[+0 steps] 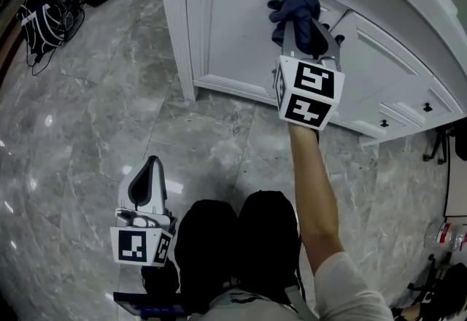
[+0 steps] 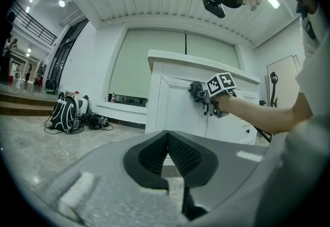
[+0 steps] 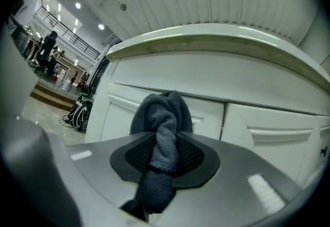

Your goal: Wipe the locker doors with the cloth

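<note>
Closest to you, your knees [image 1: 241,239] sit at the bottom of the head view. Just left of them your left gripper [image 1: 149,170] hangs low over the grey marble floor [image 1: 109,108]. Its fingers [image 2: 192,156] are pressed together with nothing between them.

Your right arm [image 1: 315,188] reaches forward to the right gripper [image 1: 305,28], held up at the lockers. Its fingers [image 3: 195,158] stand partly apart and are clamped on the dark blue-grey cloth [image 3: 164,117]. The cloth runs up through them and bunches in a wad past the tips. That wad meets the upper panel of the white locker door [image 1: 226,35], near its right edge, beside the seam to the next door [image 1: 379,71].

Farther off to the left, black backpacks [image 1: 44,13] and cables lie on the floor by the wall.
</note>
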A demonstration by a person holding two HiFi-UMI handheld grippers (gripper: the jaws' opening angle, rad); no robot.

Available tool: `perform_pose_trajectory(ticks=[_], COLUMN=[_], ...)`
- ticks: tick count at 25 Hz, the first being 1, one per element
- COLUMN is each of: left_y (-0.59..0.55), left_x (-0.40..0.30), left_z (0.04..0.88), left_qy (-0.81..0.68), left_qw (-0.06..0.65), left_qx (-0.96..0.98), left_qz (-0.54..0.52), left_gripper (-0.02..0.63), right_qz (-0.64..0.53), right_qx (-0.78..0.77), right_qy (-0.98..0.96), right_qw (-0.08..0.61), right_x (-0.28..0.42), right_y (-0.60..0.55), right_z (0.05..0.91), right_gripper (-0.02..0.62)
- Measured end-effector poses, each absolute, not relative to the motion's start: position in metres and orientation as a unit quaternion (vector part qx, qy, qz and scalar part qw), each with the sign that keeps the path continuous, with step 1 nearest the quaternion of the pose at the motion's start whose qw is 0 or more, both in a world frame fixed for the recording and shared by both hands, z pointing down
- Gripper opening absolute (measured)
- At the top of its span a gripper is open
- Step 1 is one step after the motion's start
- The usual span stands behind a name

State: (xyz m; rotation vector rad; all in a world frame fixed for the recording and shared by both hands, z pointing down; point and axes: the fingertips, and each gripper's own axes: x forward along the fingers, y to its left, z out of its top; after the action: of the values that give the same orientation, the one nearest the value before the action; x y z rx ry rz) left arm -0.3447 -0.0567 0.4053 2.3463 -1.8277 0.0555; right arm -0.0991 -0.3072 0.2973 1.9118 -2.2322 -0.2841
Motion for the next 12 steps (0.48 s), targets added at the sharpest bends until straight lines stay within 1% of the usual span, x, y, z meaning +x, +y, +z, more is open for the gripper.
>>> perform_pose_trajectory(ticks=[4,6,8,12], left_y=[-0.057,-0.057,-0.057,-0.058], left_x=[-0.341,-0.339,-0.337,-0.334], left_z=[0.402,0.401,0.402,0.399], left_qy=[-0.614,-0.614,-0.613,-0.611], left_qw=[0.082,0.082,0.084,0.083], left_qx=[0.785,0.785,0.785,0.787], left_qz=[0.021,0.021,0.021,0.018], left_gripper=[0.002,0.002,0.002,0.002], right_qz=[-0.080,-0.107,-0.153,-0.206], right_qx=[0.656,0.637,0.601,0.512], right_qy=[-0.747,-0.761,-0.782,-0.831], right_qw=[0.073,0.061,0.062,0.070], right_x=[-0.082,-0.092,-0.118,-0.195], right_y=[-0.303,-0.291,-0.273,-0.244], right_z=[0.297,0.294,0.290,0.296], right_gripper=[0.101,0.101,0.101,0.101])
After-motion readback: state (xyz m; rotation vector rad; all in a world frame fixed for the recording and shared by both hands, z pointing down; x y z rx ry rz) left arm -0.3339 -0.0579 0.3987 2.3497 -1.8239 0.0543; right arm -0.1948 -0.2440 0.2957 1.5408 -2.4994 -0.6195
